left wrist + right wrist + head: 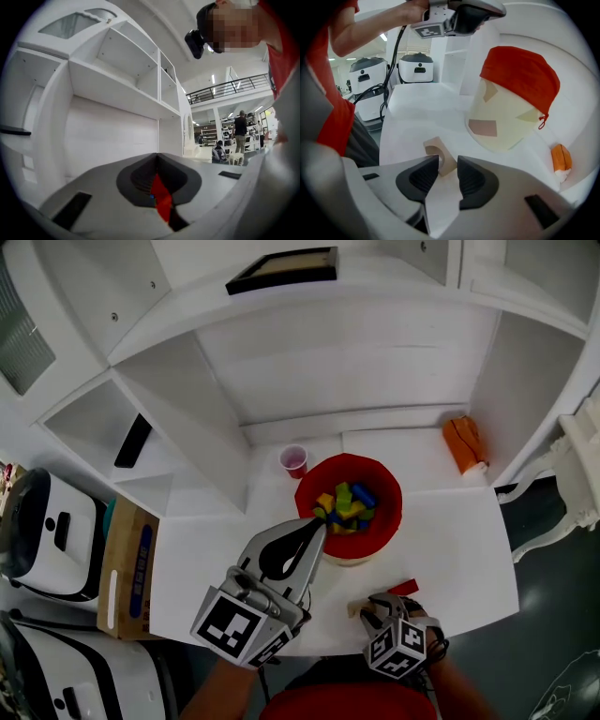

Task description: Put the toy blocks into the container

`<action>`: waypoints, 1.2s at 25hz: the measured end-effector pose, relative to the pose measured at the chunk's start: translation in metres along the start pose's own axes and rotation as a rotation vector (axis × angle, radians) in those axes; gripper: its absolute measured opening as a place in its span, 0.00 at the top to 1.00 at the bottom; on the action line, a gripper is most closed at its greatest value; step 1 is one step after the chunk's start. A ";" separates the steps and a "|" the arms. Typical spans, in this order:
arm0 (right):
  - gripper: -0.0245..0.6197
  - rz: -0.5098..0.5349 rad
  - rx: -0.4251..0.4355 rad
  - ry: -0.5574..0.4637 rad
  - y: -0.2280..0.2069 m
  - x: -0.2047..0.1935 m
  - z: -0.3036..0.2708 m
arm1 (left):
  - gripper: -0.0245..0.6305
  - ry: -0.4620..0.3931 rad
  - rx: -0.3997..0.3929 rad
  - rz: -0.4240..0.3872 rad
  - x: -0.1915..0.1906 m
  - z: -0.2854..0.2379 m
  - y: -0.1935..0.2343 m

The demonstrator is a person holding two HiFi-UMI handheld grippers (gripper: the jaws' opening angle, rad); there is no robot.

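At the near edge of the table [450, 549], a tan arch block [440, 157] lies between the tips of the right gripper [446, 162]. The jaws stand partly open on either side of it; firm pad contact is not evident. The block looks rigid, light and smooth-faced, so grip the flat solid faces. Its arch cut-out faces the left jaw, and its long axis appears to run roughly along the jaws. The left gripper [319, 524] hangs closed and empty over the red container [375, 479].
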State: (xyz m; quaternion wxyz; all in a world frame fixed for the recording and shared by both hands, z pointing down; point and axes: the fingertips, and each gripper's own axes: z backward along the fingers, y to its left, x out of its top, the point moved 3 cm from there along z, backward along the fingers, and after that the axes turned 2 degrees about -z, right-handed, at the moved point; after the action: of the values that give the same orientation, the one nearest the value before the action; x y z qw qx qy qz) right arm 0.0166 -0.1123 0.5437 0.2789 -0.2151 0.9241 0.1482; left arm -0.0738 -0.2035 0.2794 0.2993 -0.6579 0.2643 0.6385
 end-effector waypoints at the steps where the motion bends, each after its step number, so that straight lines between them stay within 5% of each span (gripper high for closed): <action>1: 0.73 -0.003 0.004 -0.003 0.000 0.000 0.000 | 0.94 0.004 -0.002 0.001 -0.003 0.007 -0.004; 16: 0.75 0.095 -0.047 0.145 -0.003 0.009 -0.007 | 0.94 0.101 0.034 0.038 -0.049 0.048 -0.013; 22: 0.75 -0.091 -0.088 -0.045 -0.018 0.025 0.029 | 0.94 0.111 0.018 0.028 -0.055 0.054 -0.016; 30: 0.75 -0.356 -0.193 -0.482 -0.092 0.095 0.155 | 0.94 0.143 -0.008 0.077 -0.085 0.054 -0.033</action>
State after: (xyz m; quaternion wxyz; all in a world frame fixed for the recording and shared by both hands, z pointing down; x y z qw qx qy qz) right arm 0.0589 -0.1610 0.3504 0.4895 -0.3577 0.7610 0.2309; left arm -0.0907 -0.1442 0.3663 0.2522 -0.6925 0.3075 0.6020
